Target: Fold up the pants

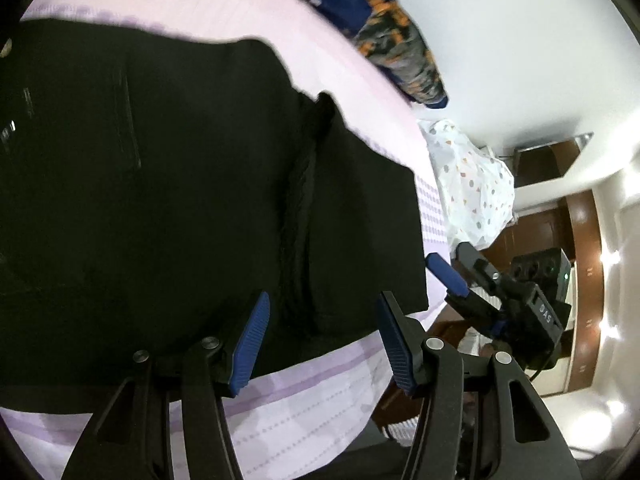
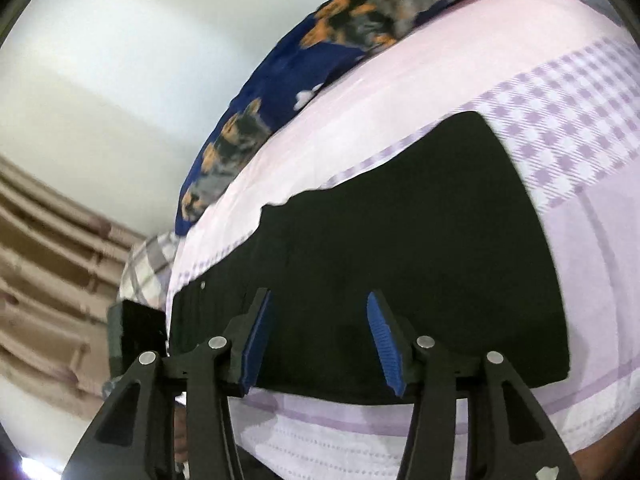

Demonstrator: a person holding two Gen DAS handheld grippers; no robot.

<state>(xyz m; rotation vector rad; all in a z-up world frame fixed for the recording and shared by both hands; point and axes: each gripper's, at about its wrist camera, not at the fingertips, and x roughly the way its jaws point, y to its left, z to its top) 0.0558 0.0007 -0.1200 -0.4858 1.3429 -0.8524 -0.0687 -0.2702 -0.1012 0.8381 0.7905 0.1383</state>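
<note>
The bed [image 2: 580, 240], covered in a pale pink and lilac checked sheet, fills most of both views and serves as the folding surface, with a navy blanket printed with orange and grey dogs [image 2: 280, 76] pushed back along the wall, probably to keep the working area free. On the sheet lie the black pants [image 1: 160, 200], spread flat near the bed's front edge and already looking like a compact rectangle, so I judge a fold or two is done. A patterned white bag [image 1: 472, 184] sits beyond the bed's end. The left gripper [image 1: 324, 340] hangs just above the near edge of the cloth with its blue pads spread wide and nothing between them; the right gripper [image 2: 320, 340] is likewise spread and empty over the same edge (both seem poised to take hold of the hem side for another fold, though that is only my reading). The left wrist view alone shows a thick ridge [image 1: 304, 184] where layers overlap, a pocket seam, and the other gripper off the bed's corner; the right wrist view alone shows beige curtains [image 2: 48, 260] and the pants' far straight edge.
</note>
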